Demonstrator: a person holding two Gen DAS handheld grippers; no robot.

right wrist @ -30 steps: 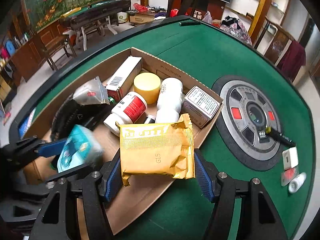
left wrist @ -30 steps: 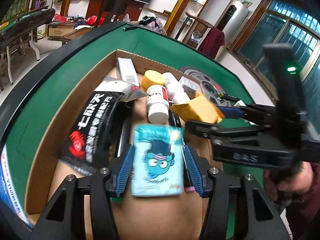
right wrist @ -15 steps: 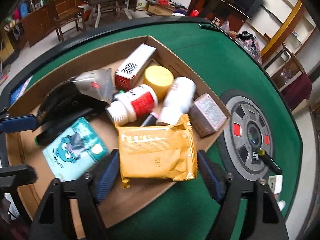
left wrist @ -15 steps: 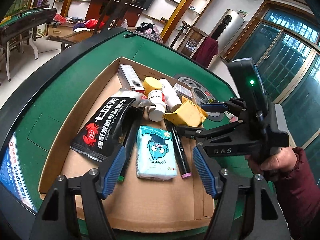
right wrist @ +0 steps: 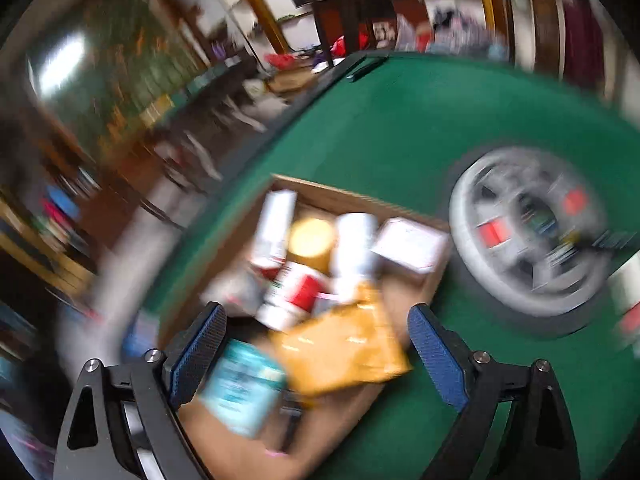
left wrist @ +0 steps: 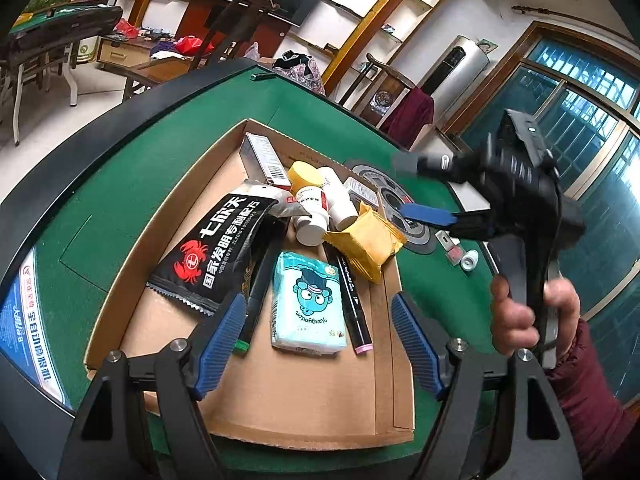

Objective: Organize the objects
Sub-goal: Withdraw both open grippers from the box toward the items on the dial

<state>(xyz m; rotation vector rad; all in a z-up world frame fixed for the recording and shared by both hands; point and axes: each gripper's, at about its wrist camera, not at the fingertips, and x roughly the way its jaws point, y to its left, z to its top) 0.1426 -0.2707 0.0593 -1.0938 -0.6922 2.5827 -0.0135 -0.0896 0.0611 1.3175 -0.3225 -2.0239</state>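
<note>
Left gripper [left wrist: 318, 340] and right gripper [right wrist: 316, 354], jaws spread wide, empty.

Left hand-held gripper [left wrist: 318, 346]: black frame, ribbed blue pads, silver screws
Right hand-held gripper [right wrist: 316, 354]: same black frame and blue pads; a green light, perhaps, on its housing
Hand [left wrist: 532, 316]: bare skin
Sleeve [left wrist: 592, 396]: maroon
</note>
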